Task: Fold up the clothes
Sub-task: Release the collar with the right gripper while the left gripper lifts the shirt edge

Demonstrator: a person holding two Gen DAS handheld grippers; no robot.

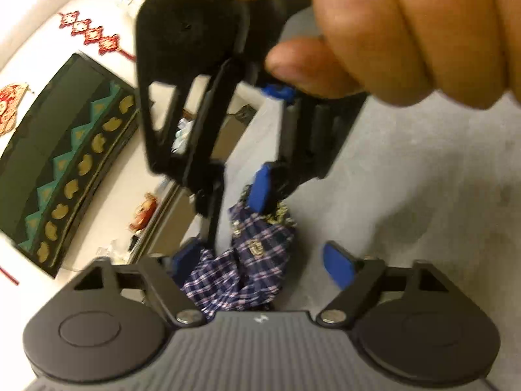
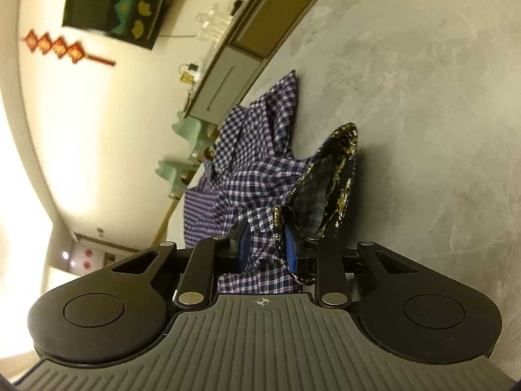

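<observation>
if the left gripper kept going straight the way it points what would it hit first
Most likely the plaid shirt, which hangs bunched between the open fingers of the left gripper. Just beyond it is the right gripper, clamped on the same cloth. Depth is unclear in the blurred fisheye view.

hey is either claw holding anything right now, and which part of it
The right claw is shut on the plaid shirt, pinching bunched fabric at its gold-patterned trim. The left claw is open, straddling the shirt without gripping it.

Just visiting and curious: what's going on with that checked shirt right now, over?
Right tongs shut on checked shirt, lifted off grey surface. Left tongs open, shirt between them. Right hand crowds left view.
</observation>
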